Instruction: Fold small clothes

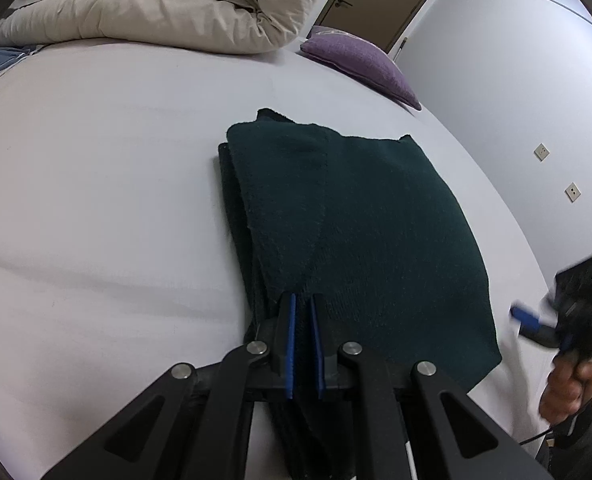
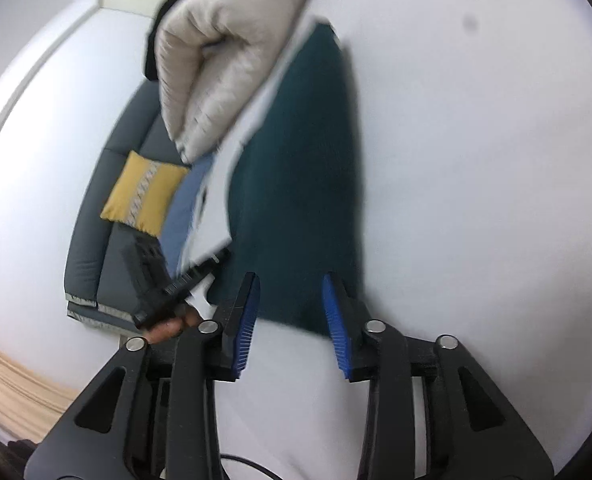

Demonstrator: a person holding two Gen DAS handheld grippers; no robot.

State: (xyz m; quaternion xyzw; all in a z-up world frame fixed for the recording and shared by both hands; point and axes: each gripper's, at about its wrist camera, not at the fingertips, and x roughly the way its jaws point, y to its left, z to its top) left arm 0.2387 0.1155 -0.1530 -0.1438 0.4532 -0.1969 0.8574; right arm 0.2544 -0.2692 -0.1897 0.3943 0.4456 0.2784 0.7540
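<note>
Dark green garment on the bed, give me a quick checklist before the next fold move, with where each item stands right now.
1. Left gripper shut on the dark green garment at its near edge: ok.
2. Right gripper fingers apart, nothing pinched between them: ok, though the right wrist view is blurred.
3. Right gripper holding the garment for the fold: not ok.
4. Garment lies folded flat on the white sheet: ok.
5. Beige duvet and purple pillow lie clear of the garment: ok.
6. Layers underneath aligned: cannot tell.
</note>
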